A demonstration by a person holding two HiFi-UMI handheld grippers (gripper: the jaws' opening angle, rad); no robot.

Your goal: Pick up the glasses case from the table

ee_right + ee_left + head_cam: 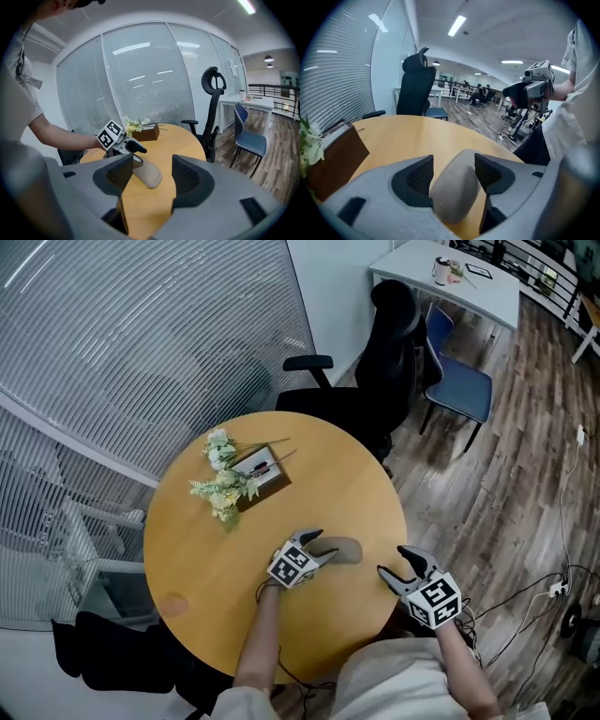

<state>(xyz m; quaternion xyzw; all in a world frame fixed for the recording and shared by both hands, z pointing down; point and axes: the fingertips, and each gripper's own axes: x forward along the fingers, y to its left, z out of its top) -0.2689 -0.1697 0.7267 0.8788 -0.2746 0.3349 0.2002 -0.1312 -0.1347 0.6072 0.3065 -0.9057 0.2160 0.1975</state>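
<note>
A grey-beige glasses case (347, 549) lies flat on the round wooden table (225, 559), near its front edge. My left gripper (323, 545) points down at the case's left end, one jaw on each side. In the left gripper view the case (454, 187) fills the gap between the dark pads (417, 176), and I see no pad pressing on it. From the right gripper view the case (147, 174) rests on the wood under the left gripper (127, 146). My right gripper (394, 561) stands open and empty at the table's right front edge, its jaws (151, 164) aimed toward the case.
A brown box (261, 474) with pale artificial flowers (223, 486) stands on the table's far left. A black office chair (375, 371) is tucked against the far edge, with a blue chair (457, 382) and a white desk (450, 282) beyond. Cables (553, 592) lie on the floor at right.
</note>
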